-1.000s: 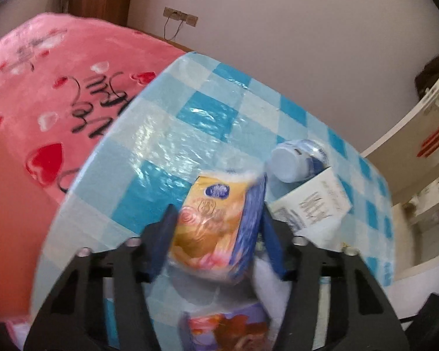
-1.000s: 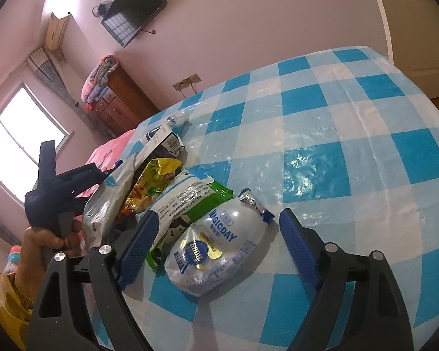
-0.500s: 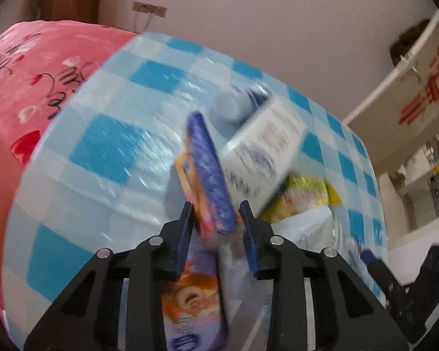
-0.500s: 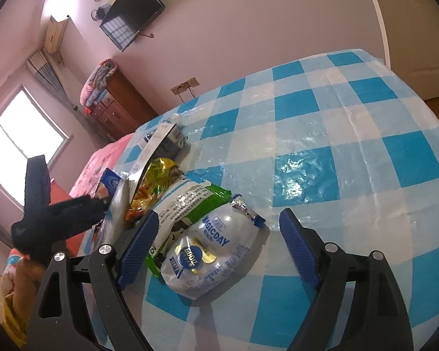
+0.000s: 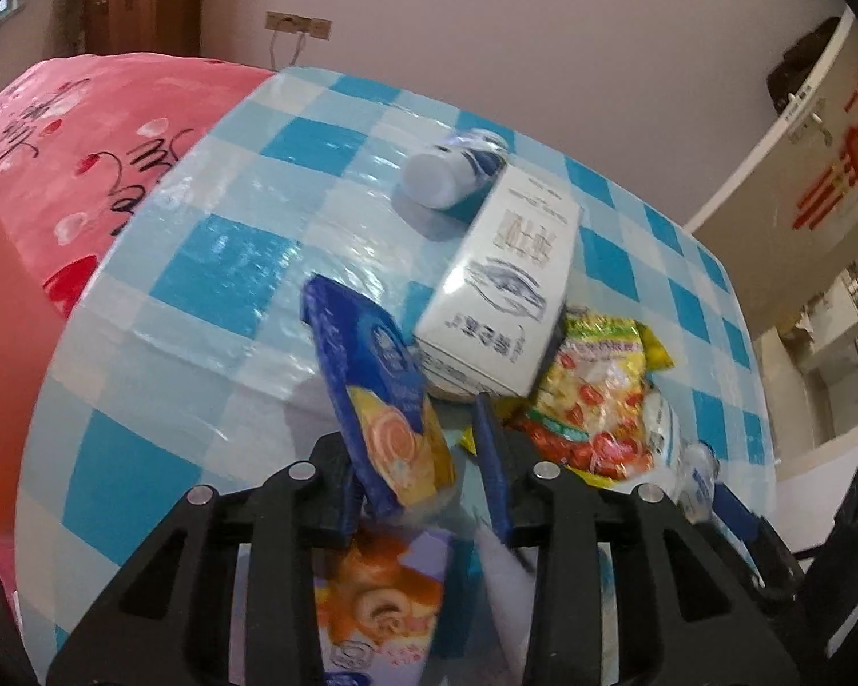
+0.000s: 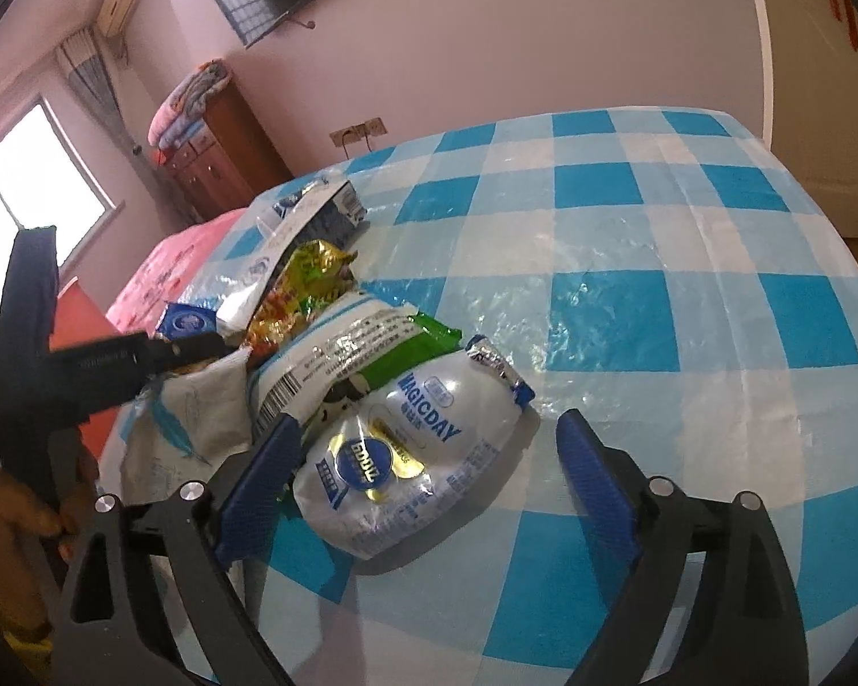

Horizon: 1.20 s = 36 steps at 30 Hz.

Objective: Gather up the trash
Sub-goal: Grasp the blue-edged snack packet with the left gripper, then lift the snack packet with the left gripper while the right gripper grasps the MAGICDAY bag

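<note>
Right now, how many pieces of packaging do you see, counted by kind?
Bottle: 1
Carton: 1
Soft packets: 5 (blue-yellow packet, purple-orange packet, yellow-red bag, green-white bag, MAGICDAY pouch)
Grey-white sack: 1
Total: 8

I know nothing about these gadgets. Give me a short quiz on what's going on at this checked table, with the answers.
1. True or false: the right gripper is clamped on the white MAGICDAY pouch.
2. Which item does the left gripper hold: (a) white milk carton, (b) blue-and-yellow snack packet, (c) small white-and-blue bottle?
3. Fill in: the carton leans on the ____ crinkly snack bag.

Key
1. False: its jaws stand wide, either side of the pouch.
2. b
3. yellow
</note>
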Motion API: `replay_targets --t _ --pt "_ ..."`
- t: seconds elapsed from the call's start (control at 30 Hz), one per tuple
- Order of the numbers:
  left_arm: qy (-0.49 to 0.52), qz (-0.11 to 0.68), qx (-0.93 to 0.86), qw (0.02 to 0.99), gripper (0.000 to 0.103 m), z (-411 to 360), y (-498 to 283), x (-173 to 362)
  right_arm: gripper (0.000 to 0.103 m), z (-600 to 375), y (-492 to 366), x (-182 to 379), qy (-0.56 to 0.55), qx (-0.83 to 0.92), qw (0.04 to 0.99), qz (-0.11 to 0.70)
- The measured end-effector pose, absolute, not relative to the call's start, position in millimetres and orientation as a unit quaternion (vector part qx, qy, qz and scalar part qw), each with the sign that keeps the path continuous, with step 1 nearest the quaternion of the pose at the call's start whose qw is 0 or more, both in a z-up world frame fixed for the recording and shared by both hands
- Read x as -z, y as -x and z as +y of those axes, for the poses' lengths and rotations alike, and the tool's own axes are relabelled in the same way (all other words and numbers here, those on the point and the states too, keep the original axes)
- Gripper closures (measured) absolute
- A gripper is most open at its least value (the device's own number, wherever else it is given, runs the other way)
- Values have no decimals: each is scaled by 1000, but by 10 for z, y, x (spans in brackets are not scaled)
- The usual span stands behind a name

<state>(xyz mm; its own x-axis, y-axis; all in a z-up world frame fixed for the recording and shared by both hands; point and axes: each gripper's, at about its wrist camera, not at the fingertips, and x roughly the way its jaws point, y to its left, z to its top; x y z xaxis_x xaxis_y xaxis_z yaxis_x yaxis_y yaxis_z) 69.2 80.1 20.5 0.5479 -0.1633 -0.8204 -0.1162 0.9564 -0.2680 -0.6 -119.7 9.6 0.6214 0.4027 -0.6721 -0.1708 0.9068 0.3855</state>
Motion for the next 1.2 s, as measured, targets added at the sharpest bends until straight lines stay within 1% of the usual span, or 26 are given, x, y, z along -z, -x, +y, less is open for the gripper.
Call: replay_targets --t 0.13,0.23,0.3,0.47,0.77,1.03,1.2 --pt "150 470 12 870 66 809 -716 -211 9 -1171 5 -90 -135 -165 889 406" --pt "143 468 4 872 74 809 -724 -204 9 -1156 -9 -117 -107 -165 895 401" --pt "142 470 4 871 83 811 -726 -192 9 -1161 1 -155 -83 -158 903 390" --pt "142 465 3 874 89 833 -709 -213 7 -1224 -44 -201 -58 -187 905 378" --pt "139 449 4 883 90 866 -581 -376 7 -943 -121 -105 12 -238 882 406" --pt "149 442 4 885 90 937 -482 -452 7 -974 -126 -77 5 -234 880 412" --pt "156 436 9 886 90 970 -408 -513 7 -897 -100 -58 34 -247 874 417"
